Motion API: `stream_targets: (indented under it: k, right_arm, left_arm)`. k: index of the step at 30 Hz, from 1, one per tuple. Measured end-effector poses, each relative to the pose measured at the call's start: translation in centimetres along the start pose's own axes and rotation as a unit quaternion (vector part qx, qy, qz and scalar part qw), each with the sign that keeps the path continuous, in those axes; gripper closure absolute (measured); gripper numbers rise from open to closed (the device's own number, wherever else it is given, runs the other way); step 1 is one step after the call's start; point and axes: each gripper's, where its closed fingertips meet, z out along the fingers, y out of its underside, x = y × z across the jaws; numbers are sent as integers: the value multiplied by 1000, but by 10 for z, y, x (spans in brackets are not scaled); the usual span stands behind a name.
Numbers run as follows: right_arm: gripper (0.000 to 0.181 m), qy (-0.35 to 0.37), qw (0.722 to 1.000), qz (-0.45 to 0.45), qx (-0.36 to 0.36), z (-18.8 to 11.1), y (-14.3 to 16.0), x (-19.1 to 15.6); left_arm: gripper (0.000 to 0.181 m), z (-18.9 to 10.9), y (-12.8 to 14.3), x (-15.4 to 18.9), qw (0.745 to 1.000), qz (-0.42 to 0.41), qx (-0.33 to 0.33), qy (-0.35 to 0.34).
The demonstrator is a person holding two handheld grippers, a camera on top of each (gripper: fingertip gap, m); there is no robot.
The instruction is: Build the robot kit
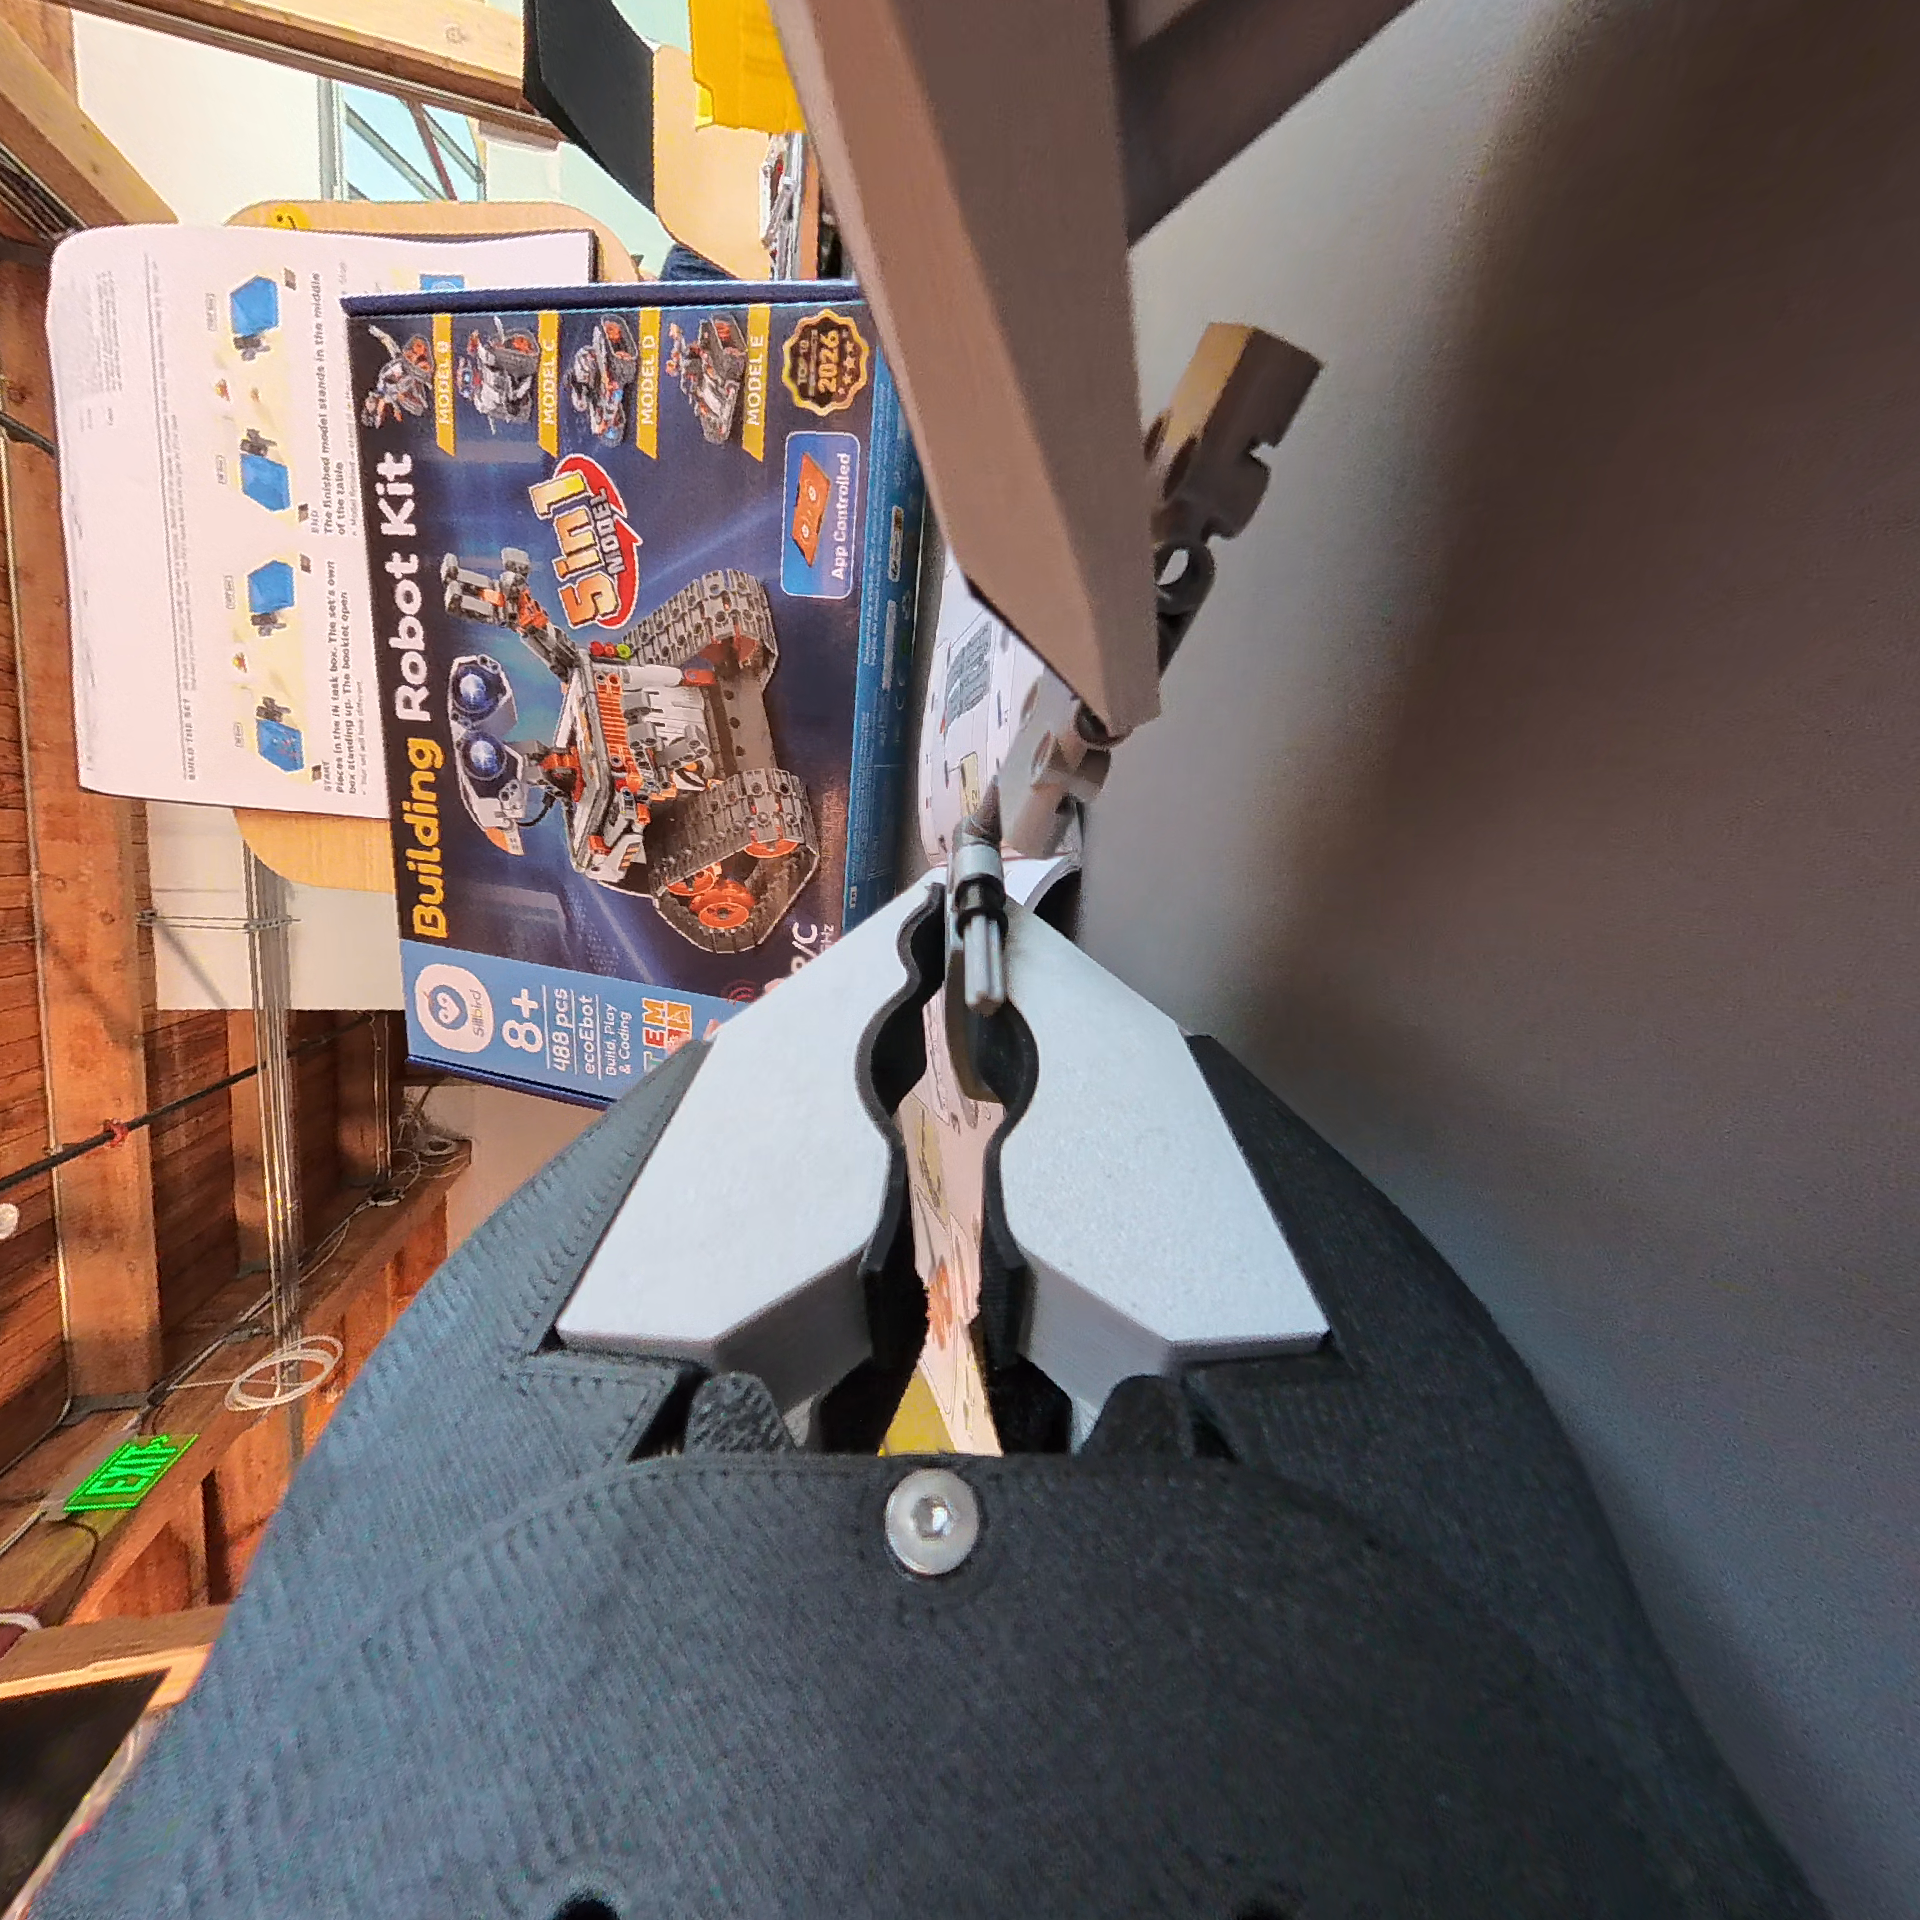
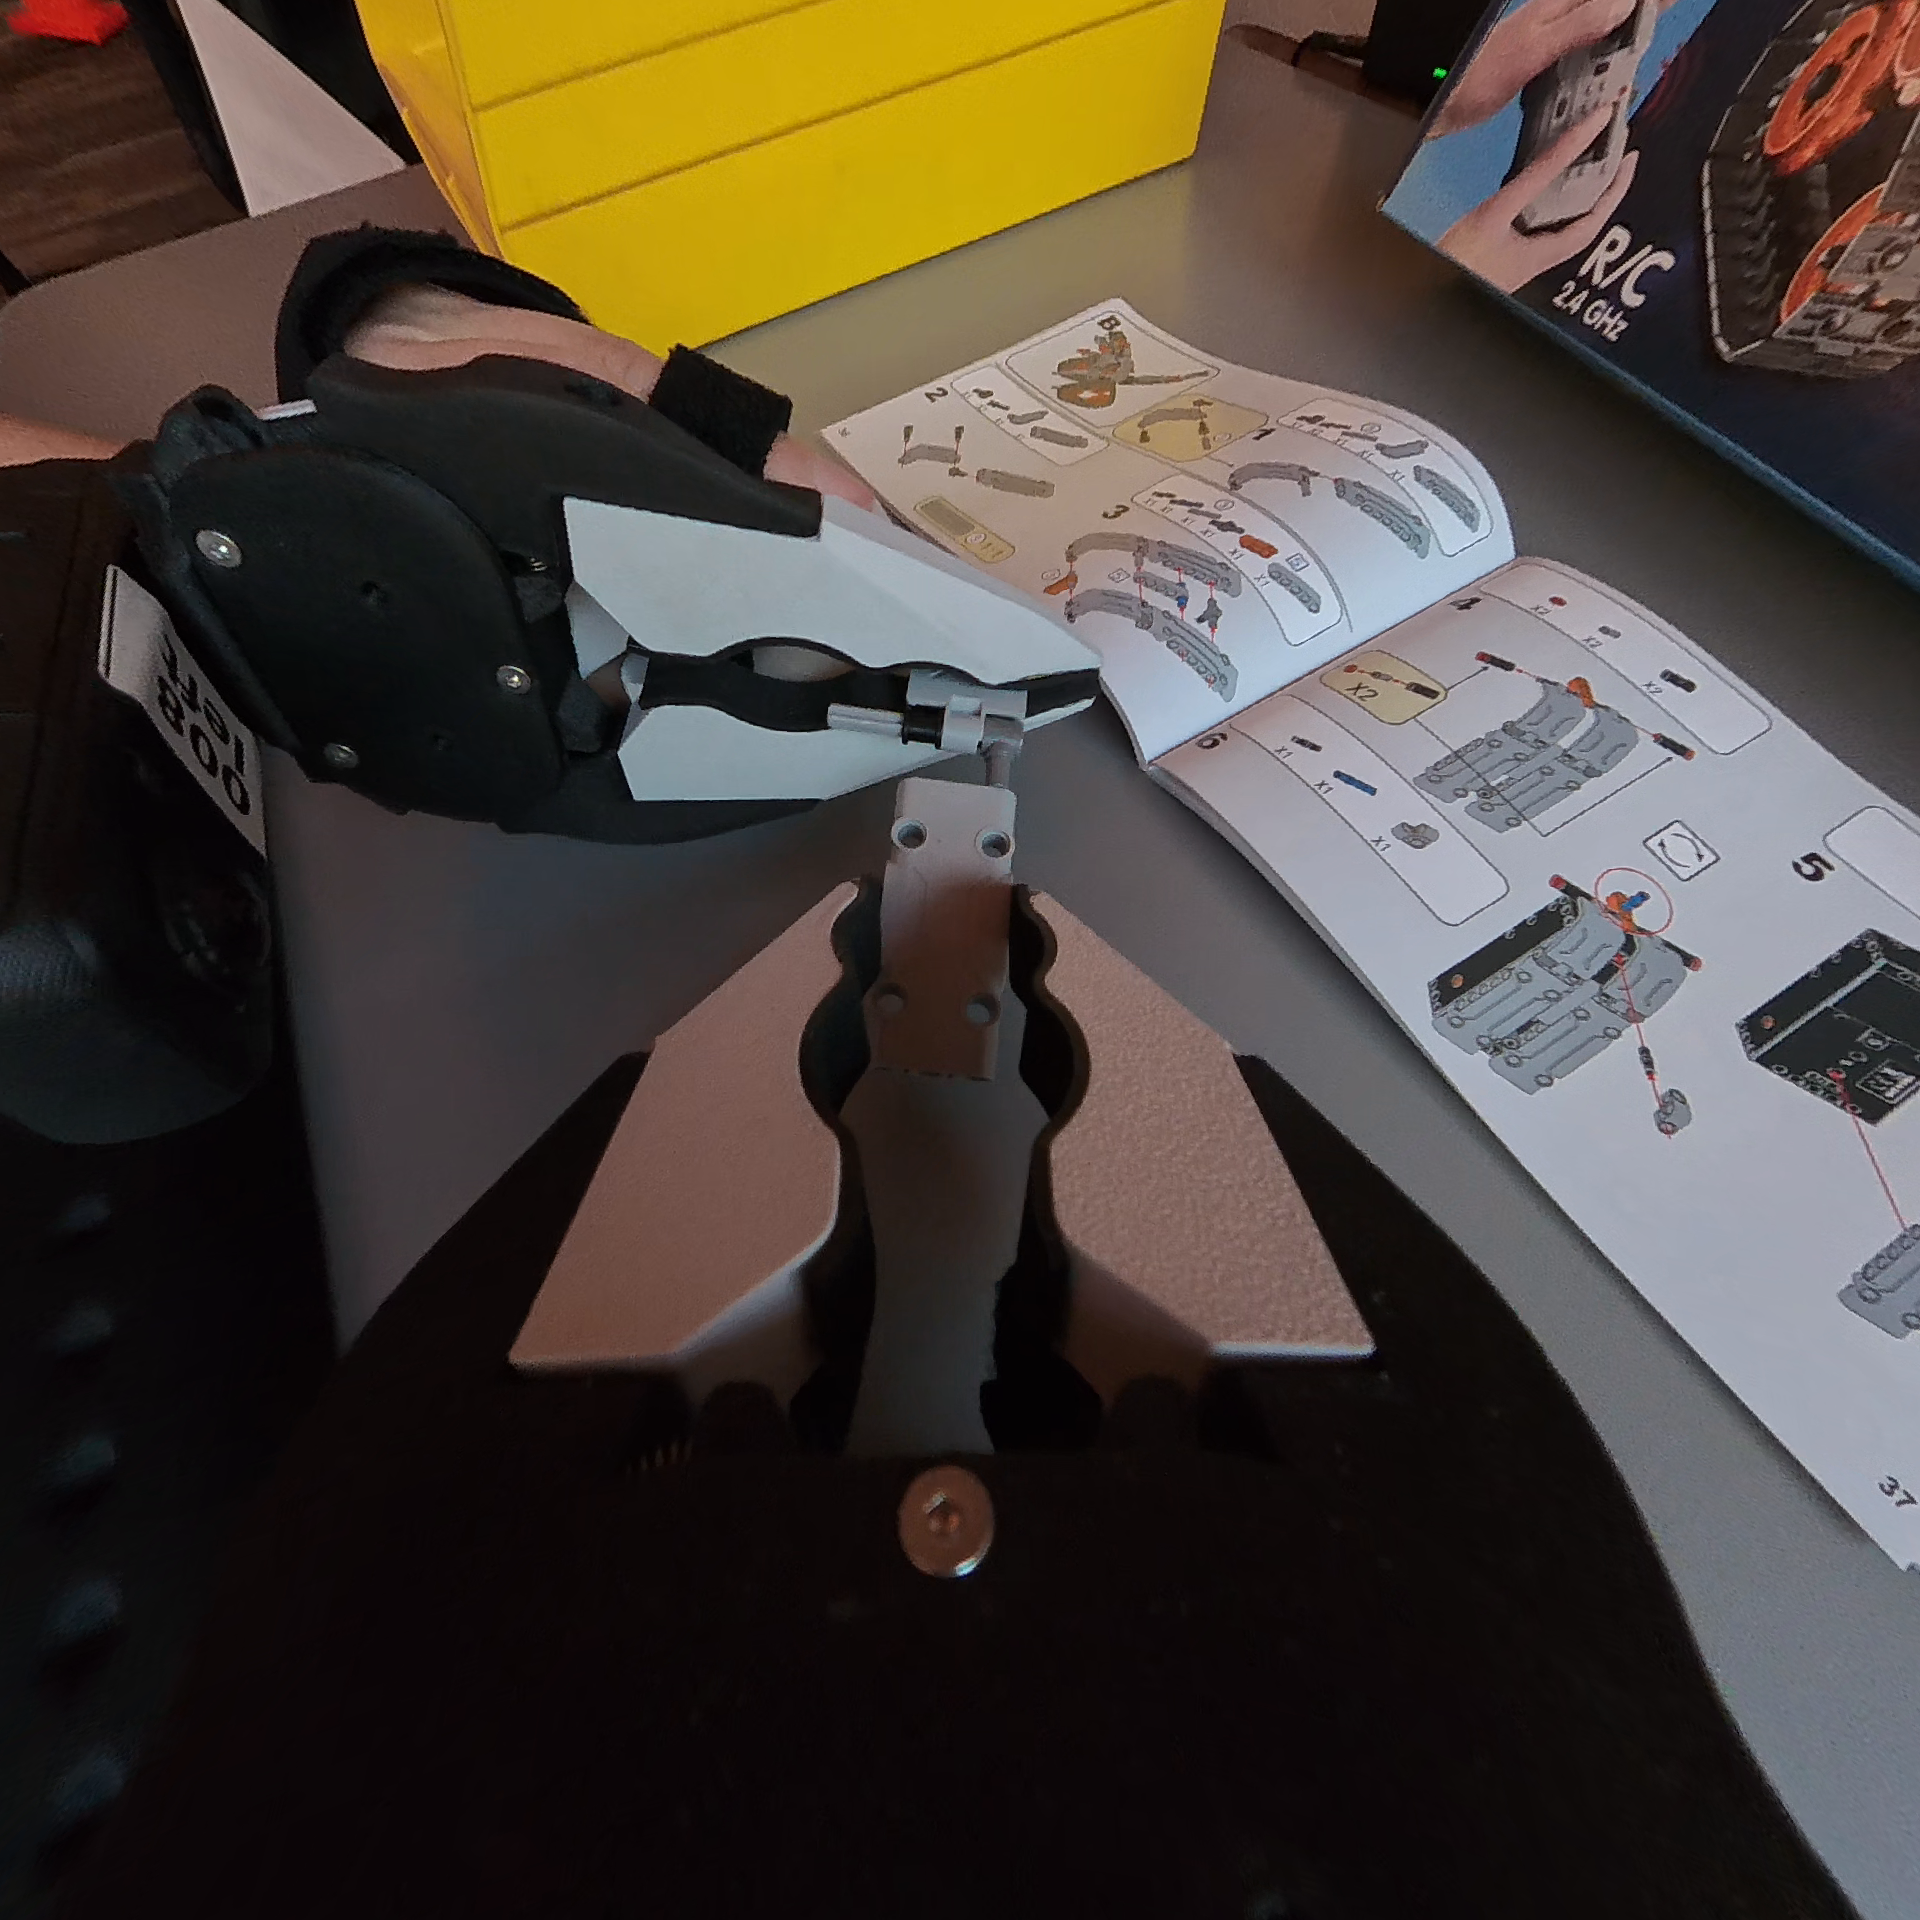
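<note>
Right claw (image 2: 940, 940) clamped on a grey holed block (image 2: 940, 971), its lower end hidden between the fingers, left claw (image 2: 1023, 691) pinching a small grey axle piece (image 2: 935, 720) touching the block's tip, open instruction booklet (image 2: 1455, 748) right of both on the grey desk (image 2: 520, 987), yellow box (image 2: 810, 135) beyond, blue kit box (image 2: 1714, 239) cut off far right.

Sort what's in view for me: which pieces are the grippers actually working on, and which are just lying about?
In the grippers:
- left gripper shut on a small grey axle-and-connector piece
- right gripper shut on a light grey holed beam, its top touching that piece

Lying about:
- open instruction booklet
- blue kit box
- yellow box
- grey table
</note>
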Motion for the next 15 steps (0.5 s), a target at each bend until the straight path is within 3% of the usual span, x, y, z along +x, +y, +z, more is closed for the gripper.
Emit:
stream_targets:
  k: [8, 15]
  right_arm:
    - [158, 16, 999, 0, 37, -3, -11, 3]
    - [158, 14, 1000, -12, 24, 1, -8, 1]
  left_arm:
    - [181, 1, 4, -3, 1000, -8, -13, -4]
    - [181, 0, 4, -4, 1000, -18, -15, -4]
